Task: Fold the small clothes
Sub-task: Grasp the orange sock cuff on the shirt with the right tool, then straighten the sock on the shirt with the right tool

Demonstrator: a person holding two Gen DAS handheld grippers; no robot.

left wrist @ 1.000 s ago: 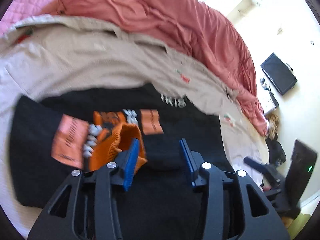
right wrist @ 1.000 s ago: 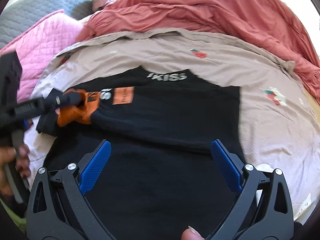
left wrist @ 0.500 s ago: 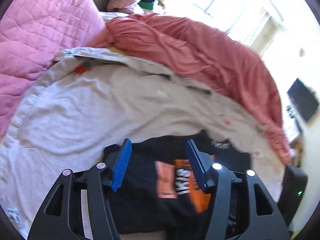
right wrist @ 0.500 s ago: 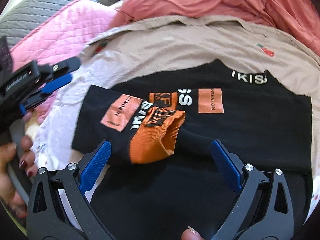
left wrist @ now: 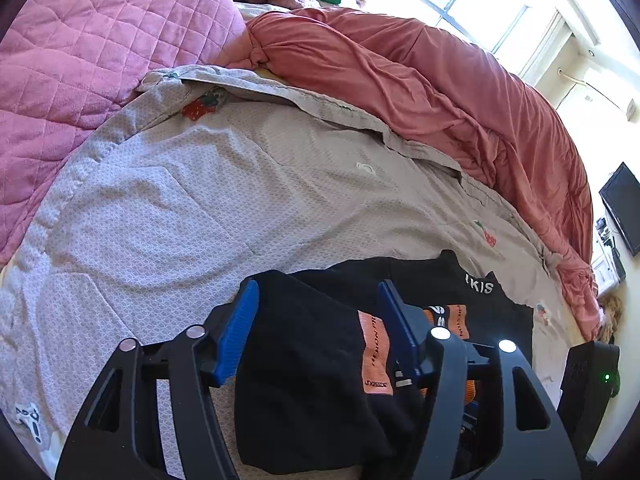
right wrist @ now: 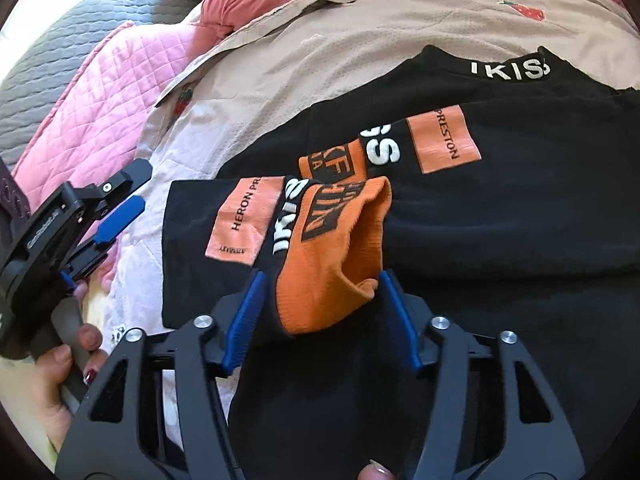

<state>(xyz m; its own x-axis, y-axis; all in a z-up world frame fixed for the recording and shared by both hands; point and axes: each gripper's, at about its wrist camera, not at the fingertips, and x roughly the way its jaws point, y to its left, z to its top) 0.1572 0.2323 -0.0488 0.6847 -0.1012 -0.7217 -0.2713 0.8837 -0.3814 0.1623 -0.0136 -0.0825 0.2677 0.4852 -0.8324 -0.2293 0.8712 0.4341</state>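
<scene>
Matte black skeletal two-finger left gripper with cut-out triangular arms, ribbed blue pads, silver pivot screws, identical black right gripper, hand with dark red polished nails, white lettering on housing

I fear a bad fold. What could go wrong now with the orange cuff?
The right gripper, its jaws just closing with the orange cuff between them, may pinch only the cuff's loose edge, so it slips out. It may also catch the black garment beneath and drag the folded sleeve open.
</scene>
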